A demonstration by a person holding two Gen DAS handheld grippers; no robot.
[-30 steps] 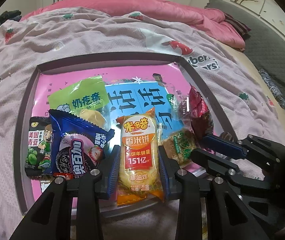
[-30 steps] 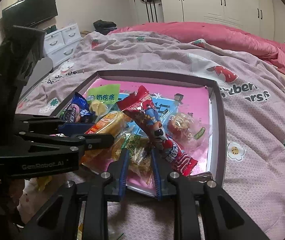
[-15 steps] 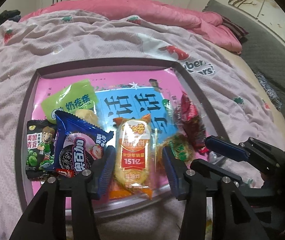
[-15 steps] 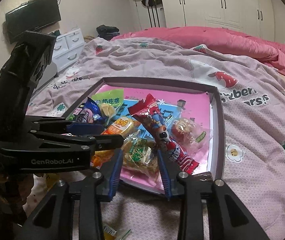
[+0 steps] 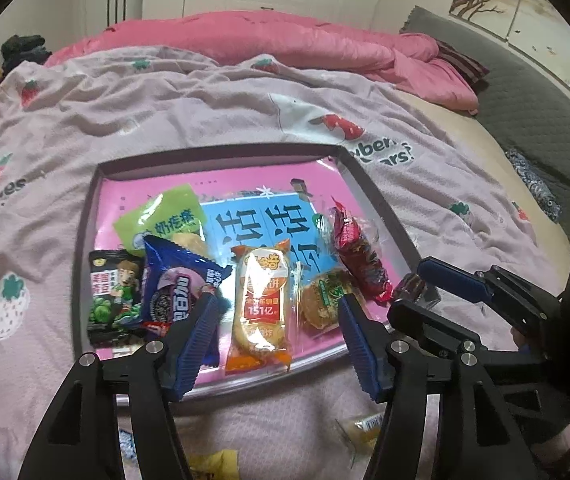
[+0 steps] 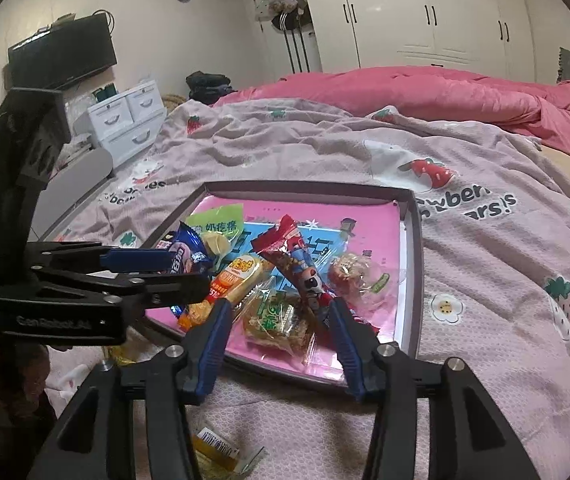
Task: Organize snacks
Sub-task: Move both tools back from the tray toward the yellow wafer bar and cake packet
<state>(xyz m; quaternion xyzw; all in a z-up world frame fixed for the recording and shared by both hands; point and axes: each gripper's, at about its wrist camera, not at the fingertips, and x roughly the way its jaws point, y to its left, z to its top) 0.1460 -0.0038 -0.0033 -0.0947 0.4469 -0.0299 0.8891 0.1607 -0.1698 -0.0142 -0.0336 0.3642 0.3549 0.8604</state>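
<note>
A dark-rimmed tray (image 5: 85, 240) with a pink lining lies on the bed and holds several snacks. My left gripper (image 5: 279, 300) hovers over its near edge, jaws opening. An orange rice cracker pack (image 5: 261, 304) lies flat between the fingers, and the pads do not touch it. A blue cookie pack (image 5: 177, 292) lies to its left. My right gripper (image 6: 279, 308) is beside it, jaws also opening, above a clear-wrapped cake with a green label (image 6: 277, 316), not gripping it. A long red packet (image 6: 301, 264) leans across the pile. Each gripper shows in the other view: the right (image 5: 411, 290), the left (image 6: 185, 270).
A green bag (image 5: 165, 216) and a black pea pack (image 5: 115, 296) lie at the tray's left. Loose wrappers (image 6: 217, 446) sit on the blanket in front of the tray. A pink duvet (image 5: 285, 40) is heaped behind, and white drawers (image 6: 125, 120) stand beside the bed.
Both grippers have opened and pulled back and up from the tray. The orange pack and the green-labelled cake, earlier pinched between the pads, now lie loose on the tray.
</note>
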